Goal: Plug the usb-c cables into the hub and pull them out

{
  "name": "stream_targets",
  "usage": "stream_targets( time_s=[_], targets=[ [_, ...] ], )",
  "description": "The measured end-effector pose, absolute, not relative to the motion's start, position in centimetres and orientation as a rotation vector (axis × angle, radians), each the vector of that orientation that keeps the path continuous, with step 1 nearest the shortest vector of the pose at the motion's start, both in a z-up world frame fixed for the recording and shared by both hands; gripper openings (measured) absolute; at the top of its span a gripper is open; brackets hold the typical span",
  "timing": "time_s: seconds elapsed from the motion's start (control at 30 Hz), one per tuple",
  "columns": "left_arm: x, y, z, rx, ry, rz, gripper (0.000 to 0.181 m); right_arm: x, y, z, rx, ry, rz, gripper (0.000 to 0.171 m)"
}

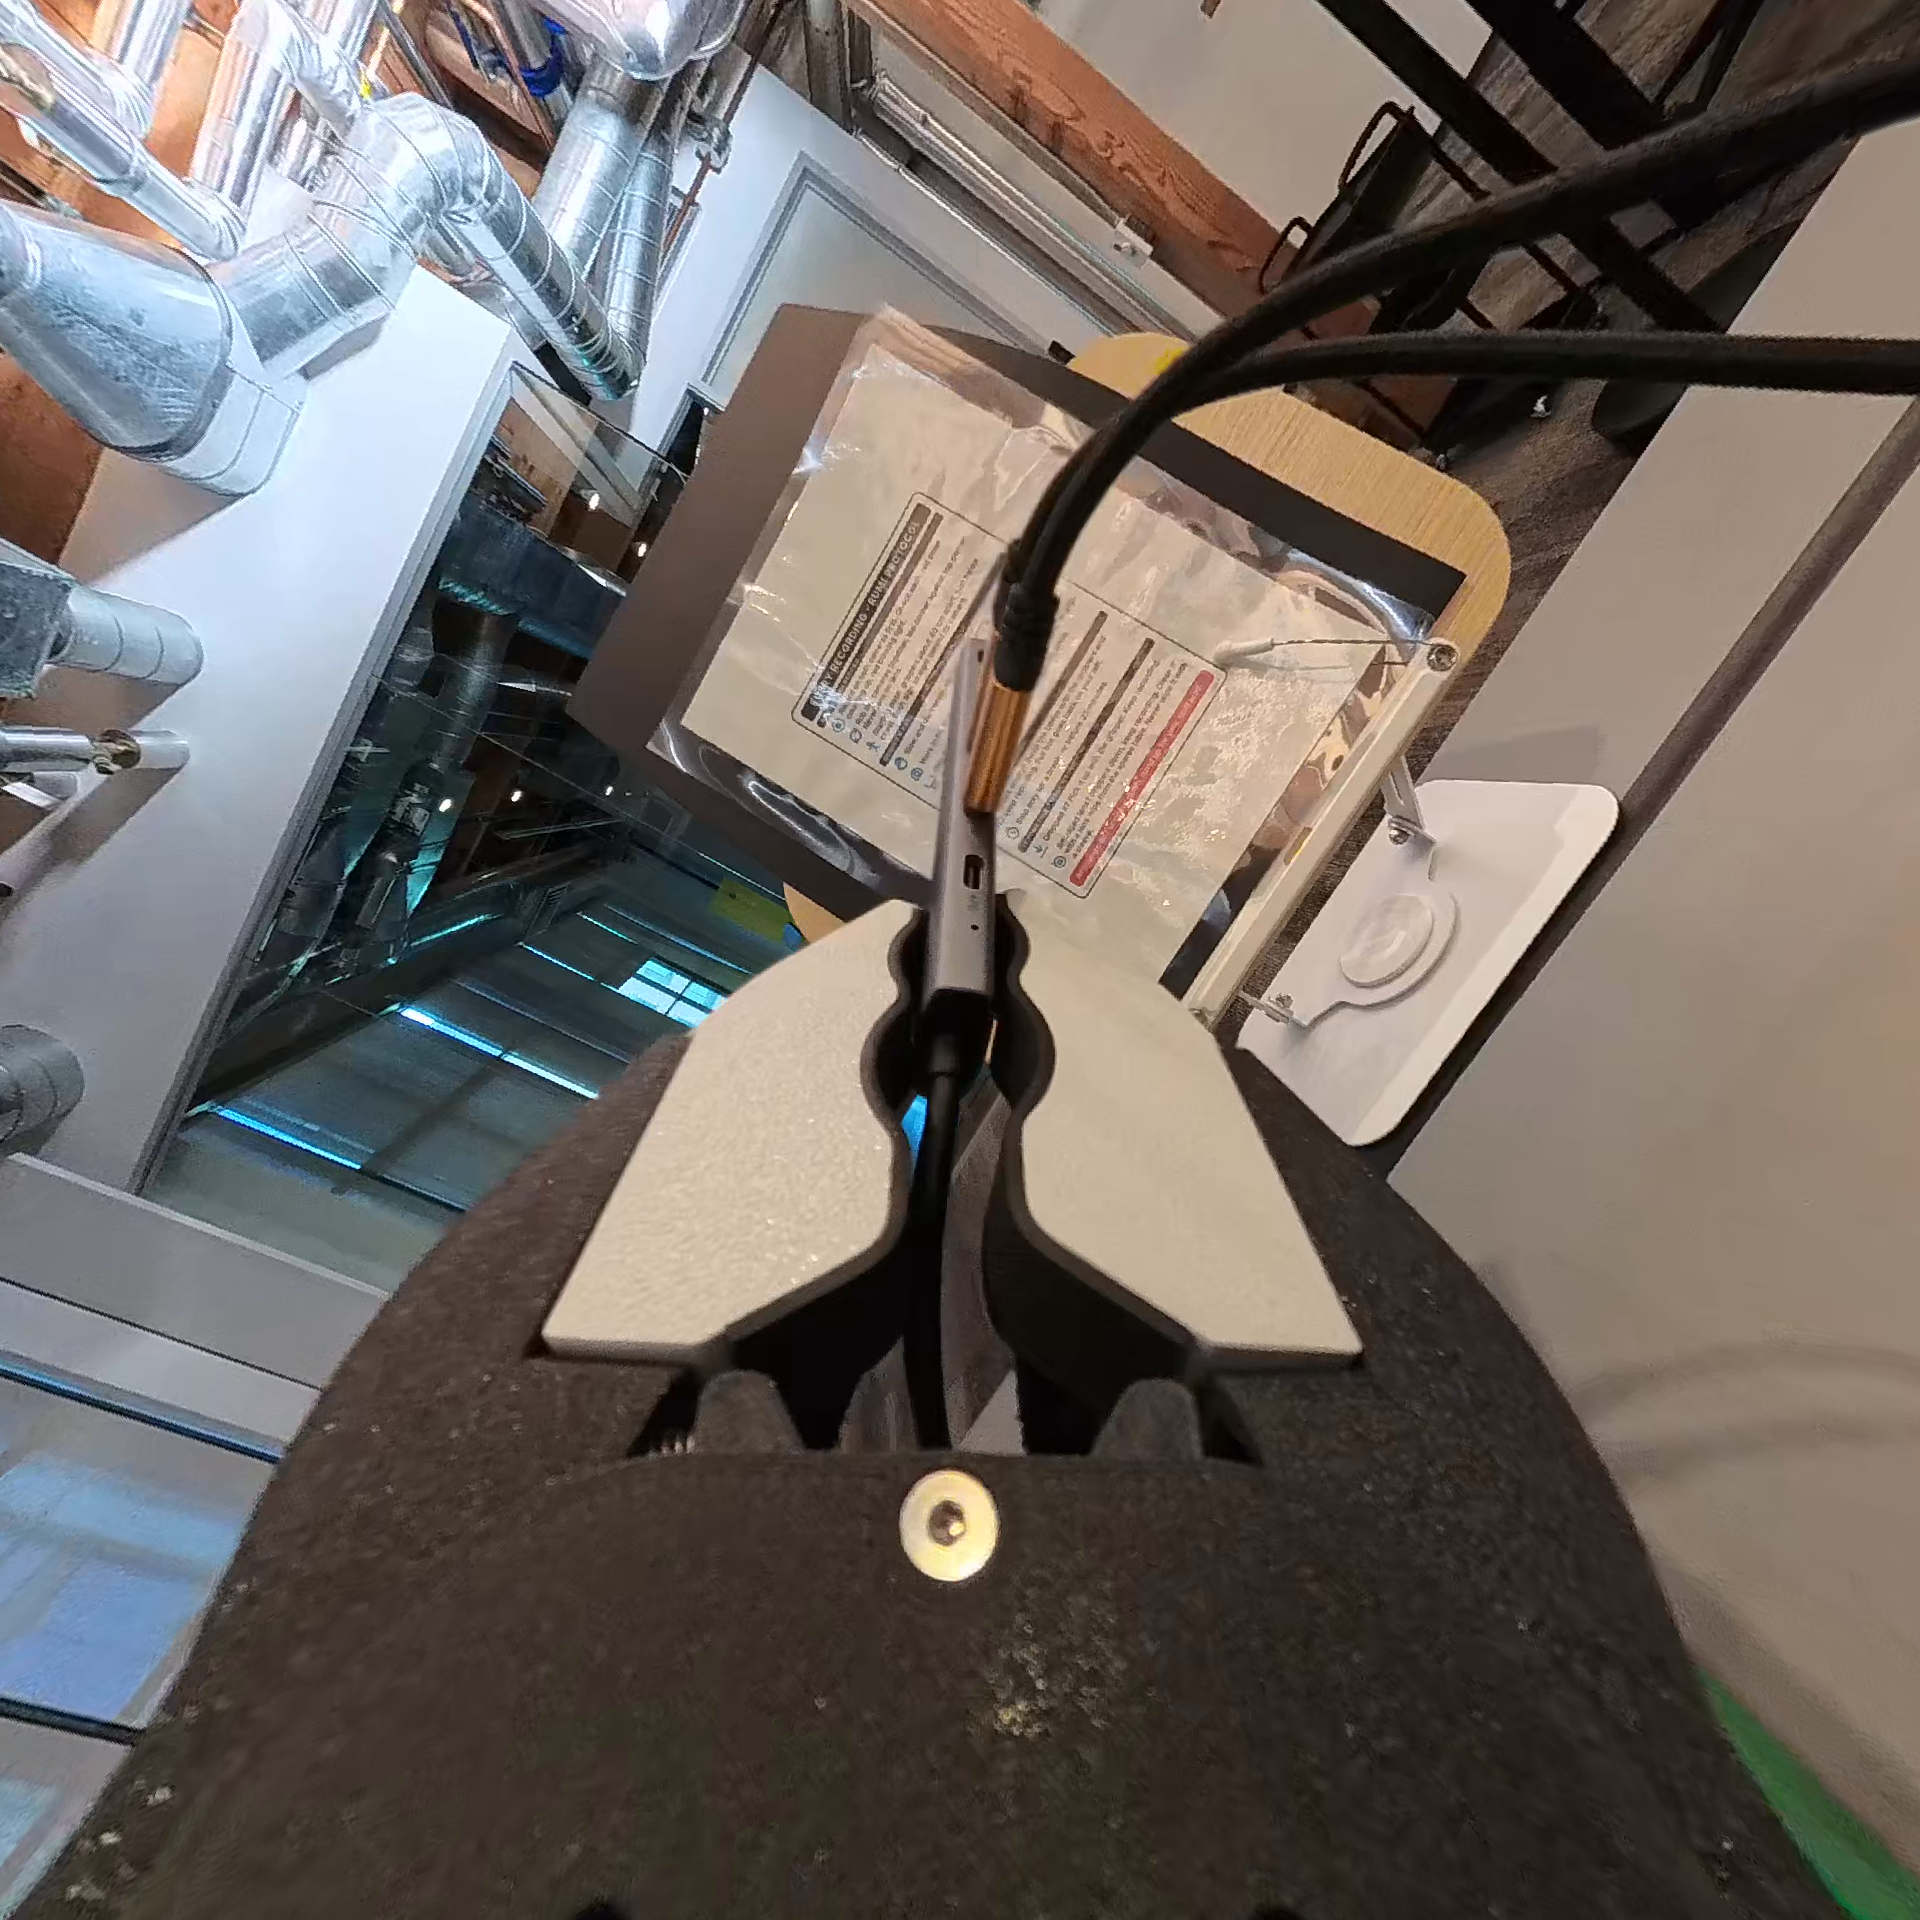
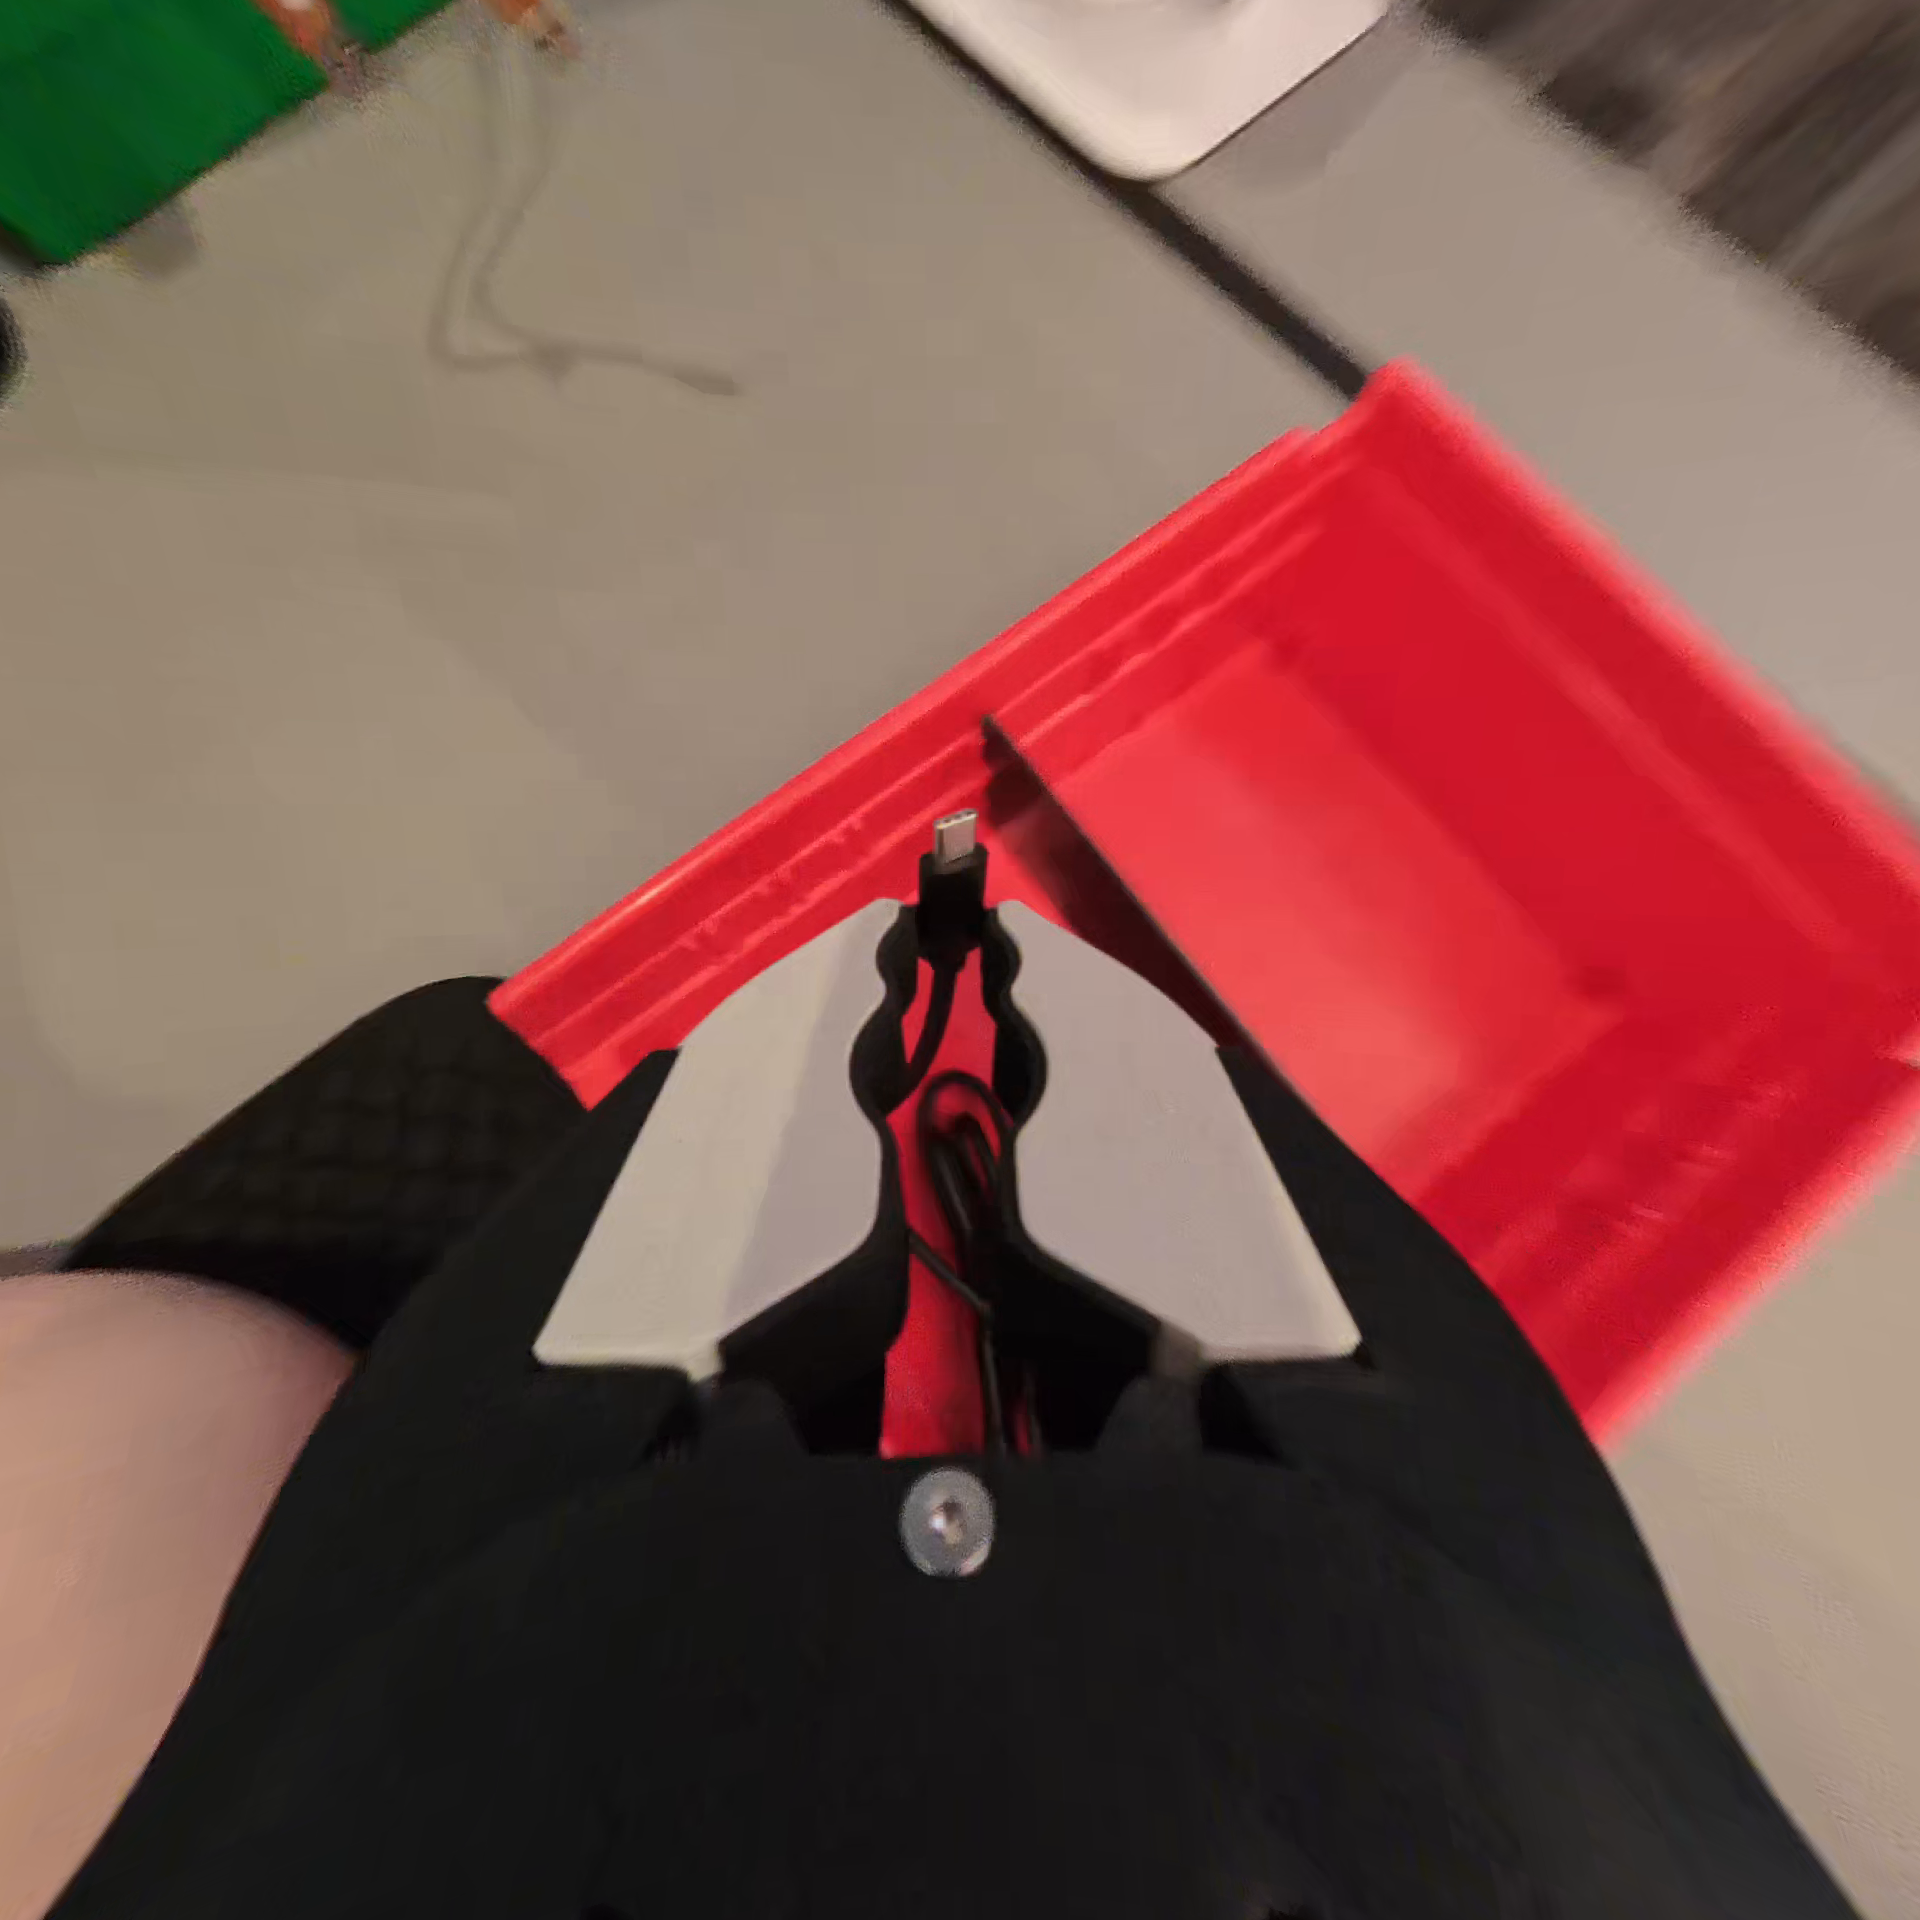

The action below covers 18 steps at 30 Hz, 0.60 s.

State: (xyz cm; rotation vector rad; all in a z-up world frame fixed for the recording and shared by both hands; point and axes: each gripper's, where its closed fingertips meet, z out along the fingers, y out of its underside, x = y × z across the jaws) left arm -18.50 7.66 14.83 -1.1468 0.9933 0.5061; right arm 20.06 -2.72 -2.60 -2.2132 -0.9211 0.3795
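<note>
In the left wrist view my left gripper is shut on a thin grey USB hub, held edge-on and pointing up and away, its own black lead running back between the fingers. A black braided cable with a copper-coloured plug sits in the hub's side. A free port shows just above the fingertips. In the right wrist view my right gripper is shut on a black USB-C cable plug, its silver tip pointing forward over a red bin. The thin cable loops down behind the fingers.
The red bin has a dark divider and stands on a grey table. A green object lies at the far left, a white plate at the back. A standing board with a plastic-covered sheet is behind the hub. Some 45 centimeters of space lies between my two pairs of fingers. From my left tips it is roughly 30 centimeters to the green object; from my right, 50 centimeters.
</note>
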Motion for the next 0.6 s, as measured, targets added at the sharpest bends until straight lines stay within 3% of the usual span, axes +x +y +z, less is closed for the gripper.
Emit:
stream_targets(
  time_s=[0.1,0.23,0.6],
  targets=[
    [-18.0,7.4,14.6,-1.150,1.014,0.497,0.009,18.8,-2.2,-4.0,-2.240,-0.923,0.523,0.018],
    [-17.2,7.0,14.5,-1.125,1.036,0.488,0.010,17.9,-0.8,-1.2,-2.105,-0.927,0.410,0.046],
    [-15.4,6.3,14.1,-1.067,1.094,0.535,0.009,8.4,-1.3,11.5,-1.527,-1.043,0.141,0.044]
  ],
)
